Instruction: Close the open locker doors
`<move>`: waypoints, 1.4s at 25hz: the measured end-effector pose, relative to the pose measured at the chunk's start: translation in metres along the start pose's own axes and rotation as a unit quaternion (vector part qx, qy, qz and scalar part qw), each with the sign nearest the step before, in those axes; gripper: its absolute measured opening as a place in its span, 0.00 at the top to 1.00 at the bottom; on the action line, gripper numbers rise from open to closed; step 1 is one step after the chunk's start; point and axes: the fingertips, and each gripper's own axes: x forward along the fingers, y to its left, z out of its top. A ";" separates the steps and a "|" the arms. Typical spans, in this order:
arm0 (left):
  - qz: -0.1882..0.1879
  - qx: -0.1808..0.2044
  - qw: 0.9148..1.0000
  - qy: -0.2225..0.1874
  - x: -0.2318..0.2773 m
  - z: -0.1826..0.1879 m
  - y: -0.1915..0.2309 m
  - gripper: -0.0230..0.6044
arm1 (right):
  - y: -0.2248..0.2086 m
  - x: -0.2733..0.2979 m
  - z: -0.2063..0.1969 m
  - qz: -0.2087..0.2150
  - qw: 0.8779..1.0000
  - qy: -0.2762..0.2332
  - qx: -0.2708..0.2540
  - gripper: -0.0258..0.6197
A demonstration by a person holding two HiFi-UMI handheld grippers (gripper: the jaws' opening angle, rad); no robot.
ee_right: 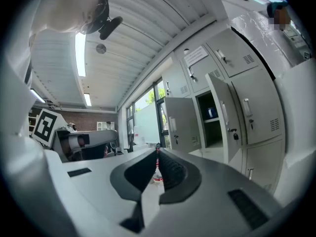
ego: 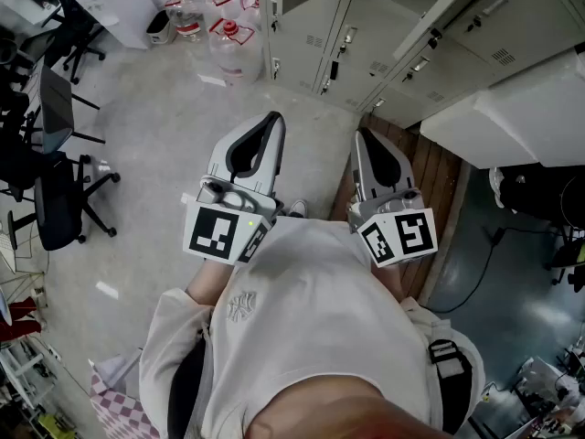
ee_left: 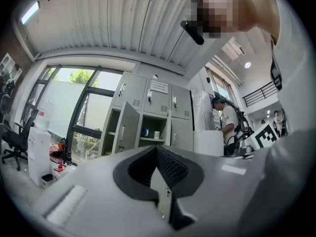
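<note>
A bank of grey lockers (ego: pixel 366 35) stands ahead of me on the floor. In the left gripper view one locker door (ee_left: pixel 126 127) hangs open beside an open compartment (ee_left: pixel 152 132) with cups on a shelf. The right gripper view shows two open doors (ee_right: pixel 181 125) (ee_right: pixel 219 112) around a dark compartment. My left gripper (ego: pixel 273 118) (ee_left: pixel 157 148) and right gripper (ego: pixel 359 134) (ee_right: pixel 157 151) are held at chest height, well short of the lockers. Both point toward them, shut and empty.
Large water bottles with red caps (ego: pixel 228 39) stand on the floor left of the lockers. Office chairs (ego: pixel 55 190) fill the left side. A white cabinet top (ego: pixel 521 108) and a wooden strip (ego: pixel 430 181) lie to the right. Another person (ee_left: pixel 228 125) stands by the lockers.
</note>
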 end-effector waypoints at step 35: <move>0.018 0.006 1.000 -0.002 0.044 -0.001 0.099 0.95 | 0.000 0.108 -0.004 0.033 0.999 0.000 0.021 0.93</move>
